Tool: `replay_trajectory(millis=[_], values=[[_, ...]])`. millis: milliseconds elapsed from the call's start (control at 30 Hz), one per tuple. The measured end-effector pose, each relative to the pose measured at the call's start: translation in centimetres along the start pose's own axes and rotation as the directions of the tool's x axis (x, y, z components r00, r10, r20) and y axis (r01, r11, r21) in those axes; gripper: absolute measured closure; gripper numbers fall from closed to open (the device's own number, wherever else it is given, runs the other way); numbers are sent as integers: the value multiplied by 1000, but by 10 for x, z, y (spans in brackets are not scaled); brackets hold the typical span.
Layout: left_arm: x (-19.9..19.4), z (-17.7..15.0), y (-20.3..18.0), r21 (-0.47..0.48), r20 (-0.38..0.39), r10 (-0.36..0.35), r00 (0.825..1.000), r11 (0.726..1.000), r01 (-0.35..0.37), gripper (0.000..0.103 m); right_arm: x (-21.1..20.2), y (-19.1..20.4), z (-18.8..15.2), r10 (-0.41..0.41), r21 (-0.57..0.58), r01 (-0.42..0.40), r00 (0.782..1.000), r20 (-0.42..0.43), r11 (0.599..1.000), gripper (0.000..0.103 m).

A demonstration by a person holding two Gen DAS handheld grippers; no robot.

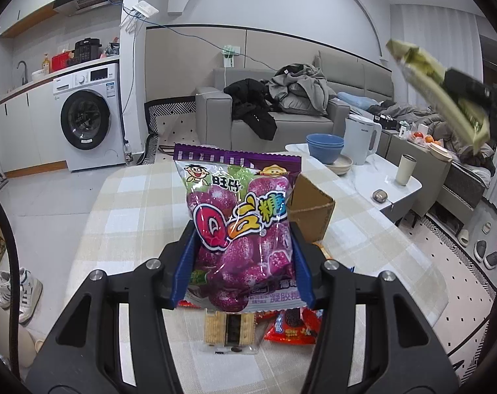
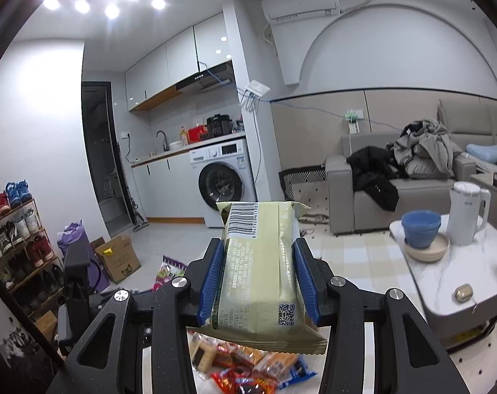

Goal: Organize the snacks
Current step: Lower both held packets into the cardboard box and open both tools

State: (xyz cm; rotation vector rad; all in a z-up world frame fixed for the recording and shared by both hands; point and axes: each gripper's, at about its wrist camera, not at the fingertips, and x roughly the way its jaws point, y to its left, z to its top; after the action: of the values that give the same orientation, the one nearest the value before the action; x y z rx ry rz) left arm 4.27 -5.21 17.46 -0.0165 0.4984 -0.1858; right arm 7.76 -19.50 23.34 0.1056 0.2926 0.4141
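Both grippers are loaded: the left gripper is clamped on a purple candy bag, its blue pads pressing the lower half of the bag from either side, and the right gripper is clamped on a pale green snack pack the same way. Each packet is held up in the air above the table with the checked cloth, where a heap of other snacks lies just under the grippers and a cardboard box stands behind the candy bag. The risks come mostly from the packets themselves — both are soft, slick film, gripped across the body and not at a seam, so a quick swing or a tilt could let one slide out between the pads and drop onto the heap or off the table edge. The candy bag is puffy and stands tall above the pads, so it may flop forward. Squeezing harder could crush what is inside the green pack. With both hands raised close together — the green pack shows at the upper right of the left camera's view — the two loads could also knock each other on the way to the box.
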Motion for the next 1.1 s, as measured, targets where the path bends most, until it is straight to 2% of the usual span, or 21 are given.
replay_trajectory(millis=[333,600,800,1100], values=[[6,45,10,-7,17,6,1000,1000,-6,54,-2,-12,89,-29,-11,29,998,58,1000,60],[26,70,24,-12,5,9,1000,1000,-9,54,36,-14,116,-37,-47,37,999,-15,998,60],[59,90,29,-25,-23,1,1000,1000,-2,54,88,-28,104,-23,-26,21,994,-107,999,60],[119,96,43,-43,-85,-14,996,999,10,53,162,-51,49,7,11,-4,974,-225,1000,60]])
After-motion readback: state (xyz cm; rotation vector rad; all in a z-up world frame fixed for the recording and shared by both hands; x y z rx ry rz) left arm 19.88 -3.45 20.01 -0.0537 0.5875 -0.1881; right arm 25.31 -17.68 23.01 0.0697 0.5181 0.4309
